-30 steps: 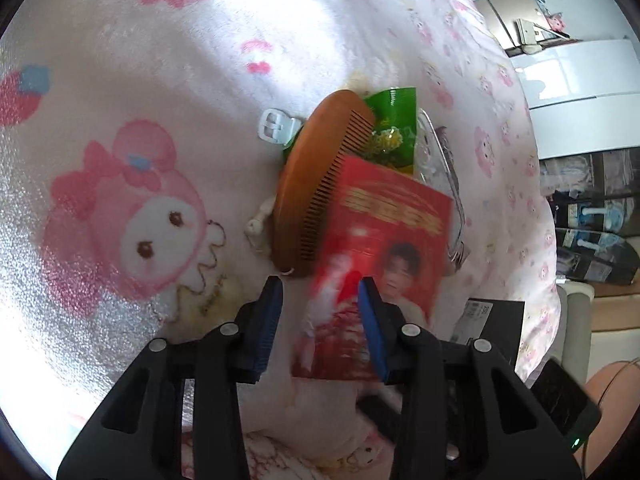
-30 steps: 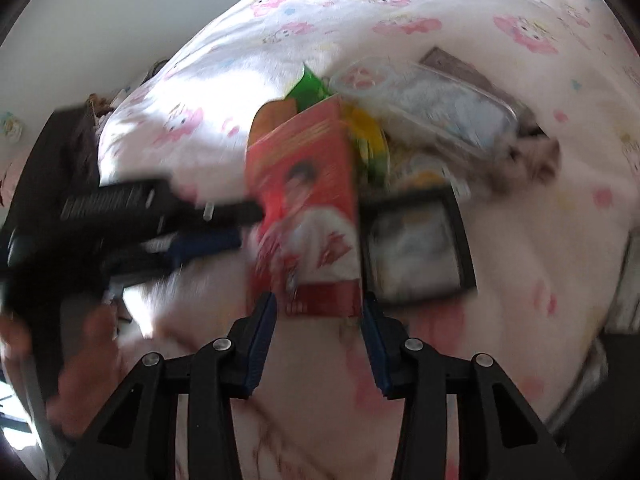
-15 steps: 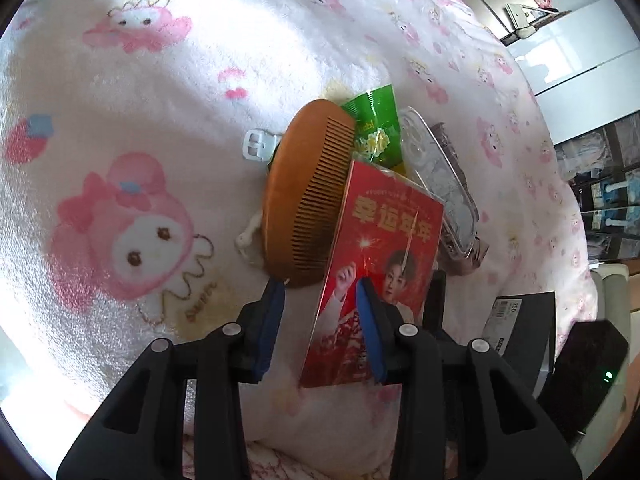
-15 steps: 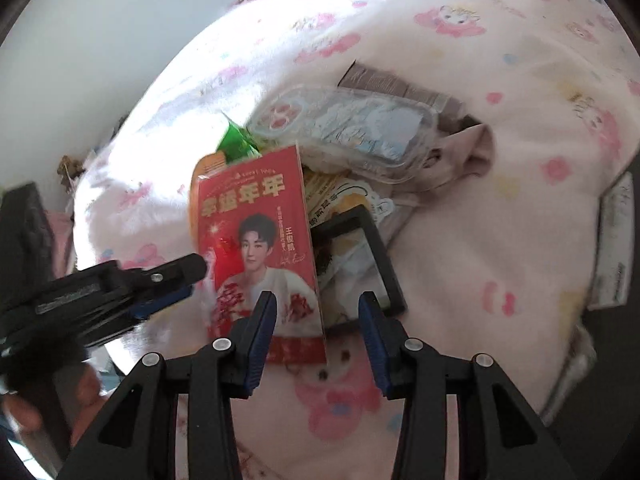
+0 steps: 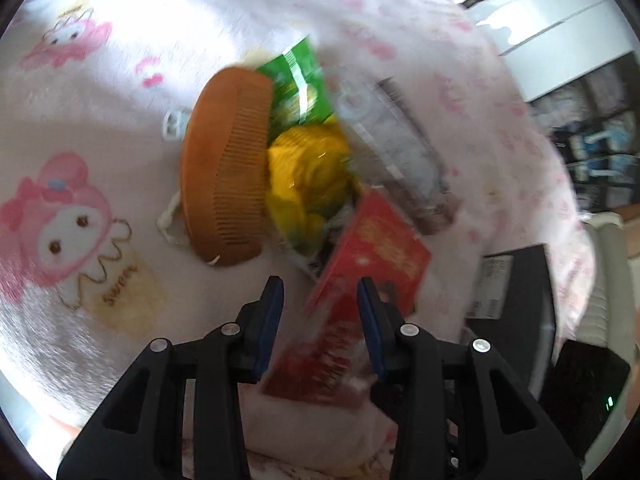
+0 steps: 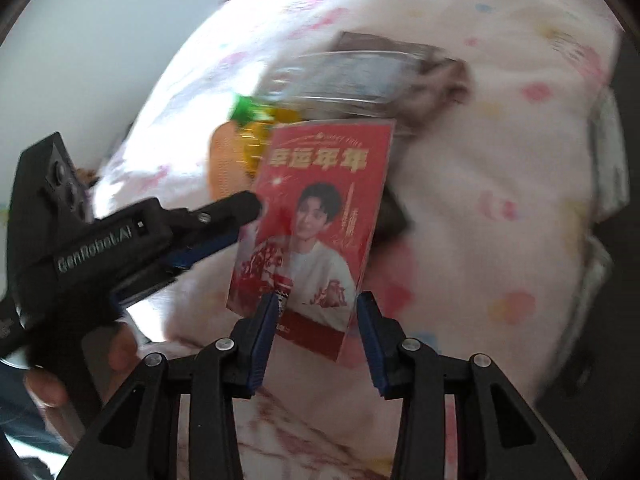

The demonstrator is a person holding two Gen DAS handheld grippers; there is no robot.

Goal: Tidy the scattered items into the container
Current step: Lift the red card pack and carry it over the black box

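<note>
Desk: What stands to go wrong on the pink blanket (image 5: 120, 60)?

Photographer: The red card (image 6: 316, 232) stands tilted on its lower edge between the fingers of the right gripper (image 6: 317, 300), whose jaws stand apart and press nothing. The left gripper (image 5: 319, 284), jaws equally wide, noses the card's edge from 9 o'clock. With no grip on it, the card could likely topple back onto the pile or slide off the soft bedding.

Desk: And the count?

Photographer: One red card. At its 10 o'clock, one wooden comb (image 5: 224, 168); at 11, one green-and-yellow snack packet (image 5: 304, 176); at 12, one clear plastic box (image 5: 396, 148). One white clip (image 5: 173, 128) lies beside the comb, one black box (image 5: 516, 280) at 3 o'clock. Which box is the container, I cannot tell
</note>
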